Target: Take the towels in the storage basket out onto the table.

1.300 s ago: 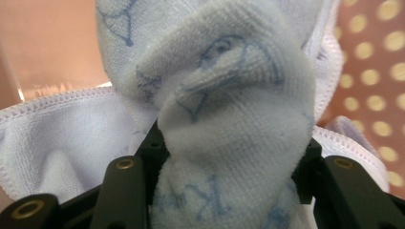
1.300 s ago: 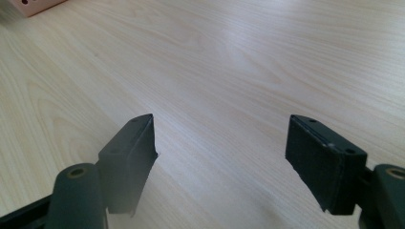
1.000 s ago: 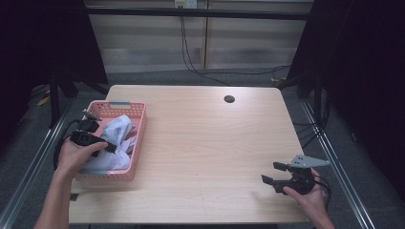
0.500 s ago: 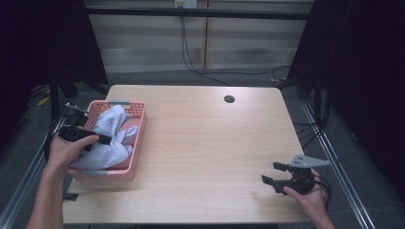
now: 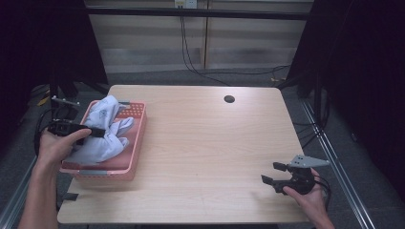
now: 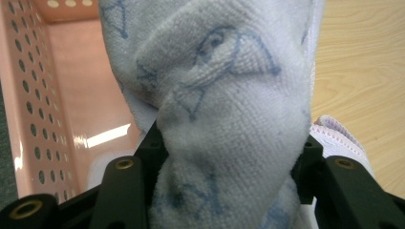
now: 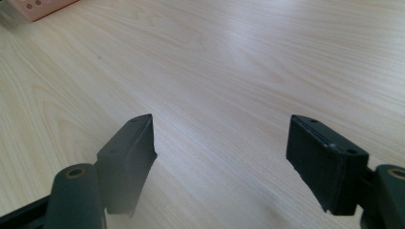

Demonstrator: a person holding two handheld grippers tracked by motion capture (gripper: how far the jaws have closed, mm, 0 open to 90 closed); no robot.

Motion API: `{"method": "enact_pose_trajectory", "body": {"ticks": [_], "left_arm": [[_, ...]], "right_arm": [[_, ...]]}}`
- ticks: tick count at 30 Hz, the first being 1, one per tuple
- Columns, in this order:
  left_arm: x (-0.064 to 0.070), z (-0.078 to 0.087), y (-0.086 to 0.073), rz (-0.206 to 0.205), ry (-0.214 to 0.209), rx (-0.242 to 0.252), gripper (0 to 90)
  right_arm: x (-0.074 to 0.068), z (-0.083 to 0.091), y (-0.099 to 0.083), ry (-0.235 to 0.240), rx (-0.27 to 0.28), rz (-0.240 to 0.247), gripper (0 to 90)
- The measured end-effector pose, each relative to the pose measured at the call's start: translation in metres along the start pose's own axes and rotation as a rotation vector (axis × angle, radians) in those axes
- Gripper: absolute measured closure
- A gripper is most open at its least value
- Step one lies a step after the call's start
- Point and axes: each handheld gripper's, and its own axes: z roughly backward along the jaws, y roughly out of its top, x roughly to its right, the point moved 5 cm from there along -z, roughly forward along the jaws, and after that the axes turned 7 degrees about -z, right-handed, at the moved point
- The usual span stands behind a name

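Where left claw (image 6: 229, 157) grips white towel (image 6: 224, 95), its jaw tips hidden

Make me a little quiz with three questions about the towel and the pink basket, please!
1. True or false: the left hand-held gripper is shut on the white towel.
2. Where is the pink basket? A: the table's left edge. B: the table's middle. C: the floor.
3. Fill in: the right hand-held gripper has its jaws ____ over the bare wooden table.

Key: 1 true; 2 A; 3 open.
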Motion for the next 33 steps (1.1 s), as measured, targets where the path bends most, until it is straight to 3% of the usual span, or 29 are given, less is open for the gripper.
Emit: {"method": "enact_pose_trajectory", "body": {"ticks": [5,12,17,20,25,27,33], "left_arm": [[0.007,0.004,0.004,-0.011,-0.006,0.016,47.7],[0.016,0.012,0.012,-0.067,-0.028,0.038,47.2],[0.020,0.017,0.020,-0.056,-0.019,0.052,47.3],[0.026,0.021,0.025,-0.080,-0.016,0.054,47.4],[0.034,0.023,0.030,-0.081,-0.054,0.075,47.4],[0.039,0.024,0.036,-0.098,-0.036,0.090,47.4],[0.053,0.033,0.053,-0.125,-0.040,0.093,47.4]], "right_arm": [[0.000,0.001,0.000,-0.002,-0.001,-0.002,24.7],[-0.001,0.001,-0.001,0.010,-0.008,-0.001,24.8],[-0.001,0.001,-0.001,0.007,-0.008,-0.002,24.8],[0.000,0.001,0.000,0.001,-0.004,-0.003,24.8],[0.000,0.000,0.000,0.004,-0.003,0.003,24.8],[0.000,0.001,0.000,0.001,-0.002,-0.002,24.8],[0.000,0.001,0.000,0.005,-0.003,-0.002,24.8]]}}
